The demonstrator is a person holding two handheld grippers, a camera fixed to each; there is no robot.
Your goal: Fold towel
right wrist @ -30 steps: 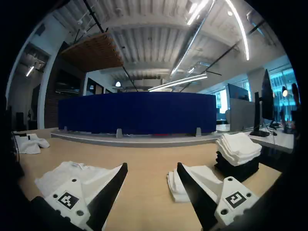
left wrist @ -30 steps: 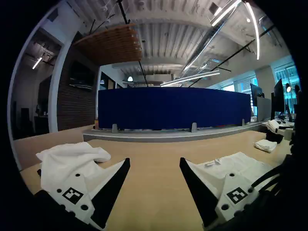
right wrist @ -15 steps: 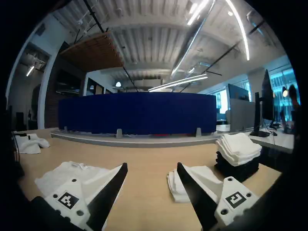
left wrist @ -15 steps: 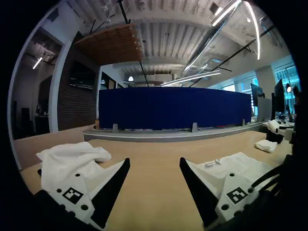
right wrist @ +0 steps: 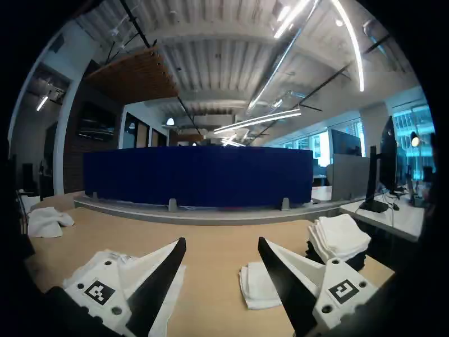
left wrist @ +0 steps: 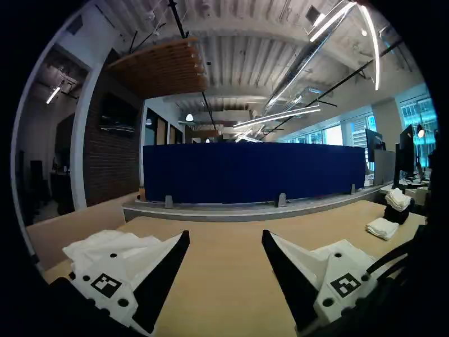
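A: Starting at our jaws, how do they stand?

B: Both pairs are spread wide and hold nothing. Our left gripper (left wrist: 224, 253) hovers over the bare table (left wrist: 224, 292). Our right gripper (right wrist: 221, 253) does likewise, with plain wood between its fingers.

A: And the towel we mean to fold?

B: We take it to be the flat towel (right wrist: 177, 283) lying on the table under the right gripper's left finger, which partly hides it. In the left gripper view, a white patch behind the right finger may be the same cloth, but we can't tell for sure.

A: What lies farther out?

B: A crumpled towel (left wrist: 104, 244) sits behind our left gripper's left finger. A folded towel (right wrist: 252, 281) lies just beside the right gripper's right finger, and a stack (right wrist: 339, 236) of folded ones is farther right. The blue partition (left wrist: 252, 171) closes off the far edge.

A: So how do we do this step well?

B: We judge that folding hasn't begun. We should bring each gripper down on its own near corner and pinch the hem squarely. Then we lift both corners together so the cloth stays taut. We must also keep clear of the folded towel, so that we don't drag it.
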